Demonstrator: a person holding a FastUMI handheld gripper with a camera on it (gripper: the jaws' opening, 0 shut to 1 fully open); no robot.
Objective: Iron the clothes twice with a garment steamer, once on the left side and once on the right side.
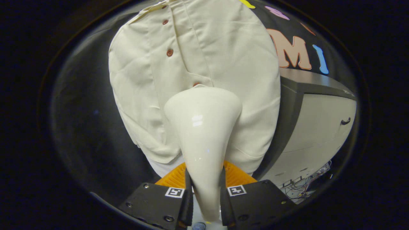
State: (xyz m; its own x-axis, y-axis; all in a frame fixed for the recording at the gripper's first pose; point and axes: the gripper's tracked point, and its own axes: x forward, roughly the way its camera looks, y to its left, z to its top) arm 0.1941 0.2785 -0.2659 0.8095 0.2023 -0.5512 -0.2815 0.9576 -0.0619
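My gripper point(206, 195) is clamped on the glossy cream-white cone-shaped garment steamer point(203, 127), both fingers pressing its narrow handle from either side. The handle's lower end runs out of sight between the fingers. The steamer's long axis runs straight ahead from the gripper, widening to a broad head that points at the cream button-front shirt point(191, 64) hanging just beyond. The head covers the shirt's middle near the placket, so I cannot tell whether it touches the cloth. The shirt's collar is cut off above. Beyond and right of the fingers stands a pale grey cabinet point(319, 127) with loose wires beneath.
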